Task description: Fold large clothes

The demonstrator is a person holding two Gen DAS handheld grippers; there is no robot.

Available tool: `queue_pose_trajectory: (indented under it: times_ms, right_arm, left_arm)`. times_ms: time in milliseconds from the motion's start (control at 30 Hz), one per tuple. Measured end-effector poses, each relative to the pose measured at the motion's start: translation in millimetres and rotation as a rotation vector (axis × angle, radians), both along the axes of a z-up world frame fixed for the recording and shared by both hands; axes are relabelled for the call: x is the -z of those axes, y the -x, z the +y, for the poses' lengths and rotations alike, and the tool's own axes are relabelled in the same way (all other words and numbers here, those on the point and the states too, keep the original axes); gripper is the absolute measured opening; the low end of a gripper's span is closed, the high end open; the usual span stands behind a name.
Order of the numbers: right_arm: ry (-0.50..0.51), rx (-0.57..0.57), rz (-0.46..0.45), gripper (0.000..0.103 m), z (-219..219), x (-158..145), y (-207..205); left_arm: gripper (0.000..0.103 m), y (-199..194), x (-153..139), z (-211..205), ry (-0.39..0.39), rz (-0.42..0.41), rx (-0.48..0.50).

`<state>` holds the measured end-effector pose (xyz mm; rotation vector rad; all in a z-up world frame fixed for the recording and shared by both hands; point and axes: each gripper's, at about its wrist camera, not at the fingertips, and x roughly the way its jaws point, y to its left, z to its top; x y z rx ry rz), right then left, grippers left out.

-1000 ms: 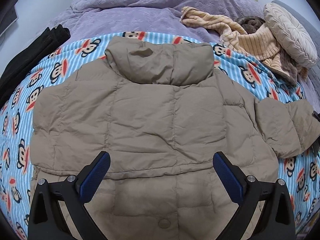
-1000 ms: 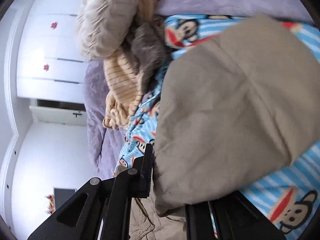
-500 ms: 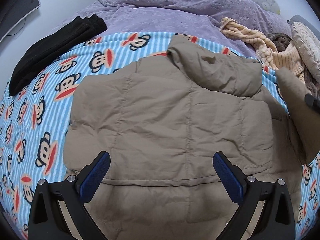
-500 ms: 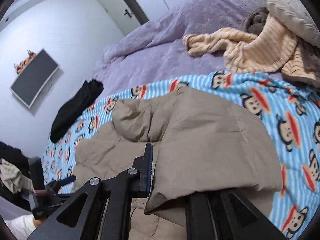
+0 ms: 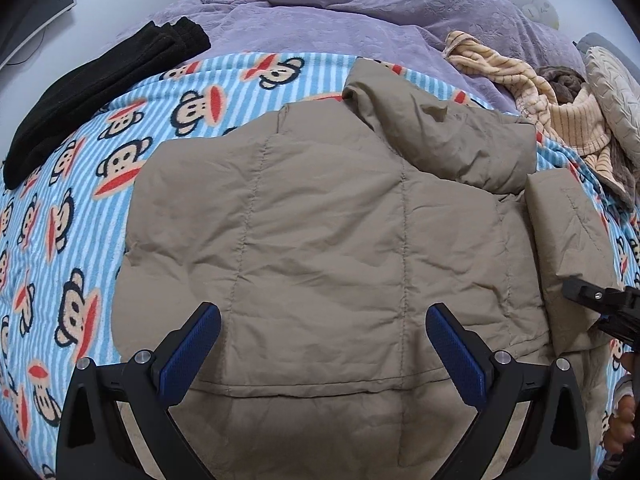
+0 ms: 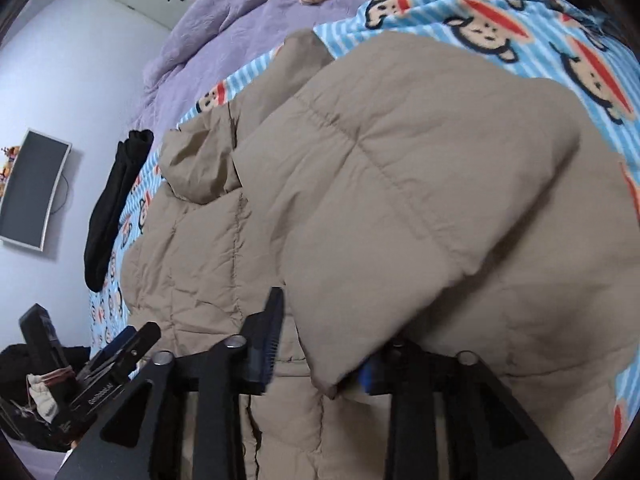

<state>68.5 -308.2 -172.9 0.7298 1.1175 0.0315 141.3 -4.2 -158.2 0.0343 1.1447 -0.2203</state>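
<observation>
A tan puffer jacket (image 5: 320, 220) lies back-up on a monkey-print blanket (image 5: 80, 200), its hood (image 5: 440, 136) at the far end. My left gripper (image 5: 324, 354) hovers open over the jacket's hem with nothing between its blue pads (image 5: 192, 352). The right sleeve (image 5: 568, 248) is folded inward along the jacket's right side. In the right wrist view the sleeve (image 6: 400, 200) fills the middle, and its cuff sits between the fingers of my right gripper (image 6: 320, 356), which is shut on it. The left sleeve is hidden.
A folded black garment (image 5: 100, 80) lies at the blanket's far left. A purple duvet (image 5: 320, 12) covers the bed's far end. Striped beige clothes (image 5: 560, 100) and a round cushion (image 5: 616, 80) pile up at the far right. A person's hand (image 5: 620, 420) shows at the right edge.
My right gripper has carried the sleeve inward and down onto the jacket's right side. The left gripper has swung leftward over the hem and stayed open.
</observation>
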Motion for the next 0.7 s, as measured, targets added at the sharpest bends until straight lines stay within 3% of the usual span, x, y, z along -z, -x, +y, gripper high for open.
queue_pose_trajectory:
  times_ms: [67,200,233,267,300,367,533,667,700]
  right_arm:
    - [0.011,0.066,-0.038,0.068,-15,-15,10]
    - [-0.031,0.236,-0.043,0.067,-55,-19,15]
    - [-0.053,0.286,-0.039,0.062,-65,-16,14]
    - [-0.044,0.314,-0.036,0.035,-69,-17,12]
    - [-0.007,0.316,-0.028,0.016,-70,-19,8]
    - [0.067,0.266,-0.063,0.014,-57,-33,-4]
    - [0.216,-0.042,-0.196,0.014,30,-69,-39]
    - [0.281,-0.265,-0.193,0.015,106,-63,-49]
    - [0.295,-0.317,-0.176,0.020,122,-57,-49]
  left_arm:
    - [0.102,-4,1,-2,0.024,0.007,0.010]
    - [0.102,-10,1,-1,0.065,0.025,0.006]
    - [0.102,-11,1,1,0.076,0.029,0.003]
    - [0.102,-12,-1,4,0.084,0.027,-0.002]
    - [0.102,-13,-3,8,0.092,0.022,-0.008]
    - [0.102,-15,-6,17,0.113,0.018,-0.013]
    - [0.102,-20,-14,43,0.163,0.011,-0.025]
    - [0.102,-22,-19,66,0.250,0.020,-0.059]
    - [0.102,-23,-20,71,0.278,0.028,-0.067]
